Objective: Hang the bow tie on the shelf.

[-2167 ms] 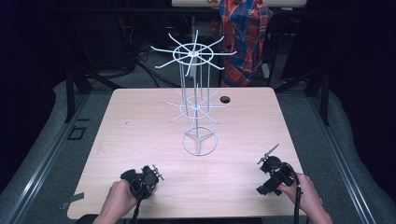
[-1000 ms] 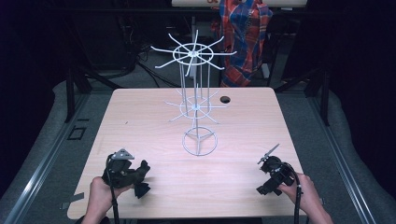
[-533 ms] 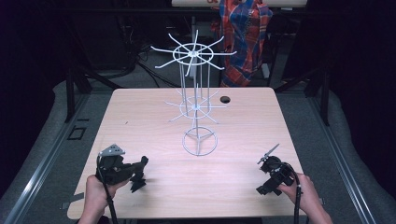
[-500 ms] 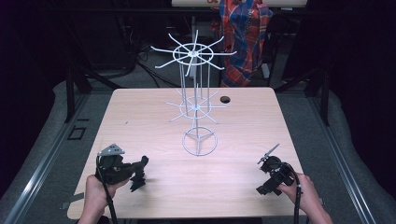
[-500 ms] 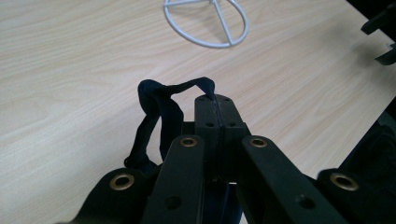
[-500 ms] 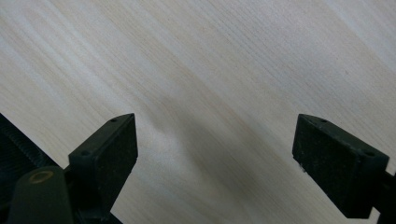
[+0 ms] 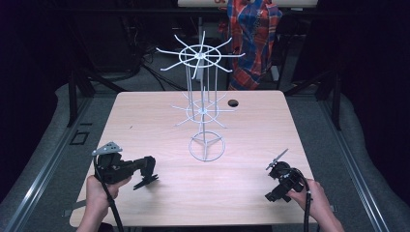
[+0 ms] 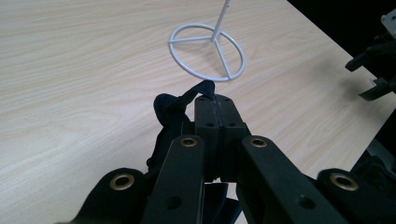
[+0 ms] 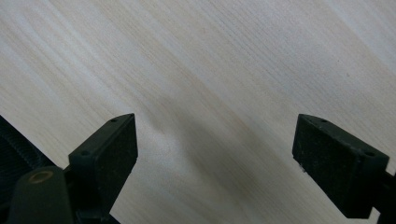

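Observation:
My left gripper (image 7: 146, 167) hovers over the table's front left, pointing right, held by a hand. In the left gripper view its jaws (image 8: 215, 100) are pressed together on a dark, soft strap-like item (image 8: 173, 111), which hangs beside and under the fingers (image 7: 145, 182). What the item is I cannot tell. My right gripper (image 7: 279, 182) is at the front right just above the wood. Its jaws (image 9: 215, 154) stand wide apart with bare tabletop between the pads (image 9: 108, 144). A white wire rack (image 7: 199, 55) with hook arms stands mid-table on a ring base (image 8: 207, 51).
A small dark round spot (image 7: 233, 103) lies on the table (image 7: 145, 116) behind the rack. A plaid cloth (image 7: 254, 34) hangs beyond the far edge. In the left gripper view the other gripper (image 8: 373, 70) shows at the right edge. Dark floor and stands surround the table.
My left hand has moved left and risen off the table, turning so the gripper points right, with the dark item still pinched. The right hand has stayed in place.

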Demonstrator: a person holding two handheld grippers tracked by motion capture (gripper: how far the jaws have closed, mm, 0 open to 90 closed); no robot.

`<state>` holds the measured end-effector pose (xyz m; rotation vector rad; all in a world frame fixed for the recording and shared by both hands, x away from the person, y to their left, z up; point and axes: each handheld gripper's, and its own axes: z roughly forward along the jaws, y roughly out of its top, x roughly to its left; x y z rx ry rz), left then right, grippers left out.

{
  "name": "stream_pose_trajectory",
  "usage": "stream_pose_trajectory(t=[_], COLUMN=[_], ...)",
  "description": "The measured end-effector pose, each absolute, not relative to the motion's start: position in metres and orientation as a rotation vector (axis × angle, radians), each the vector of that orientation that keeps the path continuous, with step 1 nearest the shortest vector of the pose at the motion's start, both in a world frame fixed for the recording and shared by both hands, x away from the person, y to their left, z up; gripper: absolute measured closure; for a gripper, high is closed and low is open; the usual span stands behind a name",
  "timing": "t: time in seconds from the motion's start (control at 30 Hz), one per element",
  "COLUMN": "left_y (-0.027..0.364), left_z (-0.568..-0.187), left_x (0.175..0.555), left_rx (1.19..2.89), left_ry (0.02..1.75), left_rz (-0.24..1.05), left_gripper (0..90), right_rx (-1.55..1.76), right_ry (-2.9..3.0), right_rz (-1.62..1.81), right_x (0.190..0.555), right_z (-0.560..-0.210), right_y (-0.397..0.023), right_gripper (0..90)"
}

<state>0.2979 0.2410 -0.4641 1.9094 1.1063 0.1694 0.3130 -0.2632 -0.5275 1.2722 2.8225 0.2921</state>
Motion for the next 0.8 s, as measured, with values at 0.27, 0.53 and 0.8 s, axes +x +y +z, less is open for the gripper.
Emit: stream_pose_trajectory(t=[0.27,0.53,0.8], left_y=[0.241,0.234,0.226], left_z=[-0.457,-0.45,-0.447], left_x=[0.301,0.308,0.315], left_rx=[1.865,1.846,1.827], left_ry=[1.088,1.066,1.065], left_rz=[0.16,0.158,0.168], left_gripper=[90.0,90.0,90.0], right_rx=[1.262,1.284,1.256], right_ry=[2.831,2.811,2.844], right_rz=[0.282,0.317,0.262], right_x=[0.314,0.313,0.314], right_z=[-0.527,-0.529,-0.526], right_y=[-0.264,-0.264,-0.265], right_gripper=[14.0,13.9,14.0])
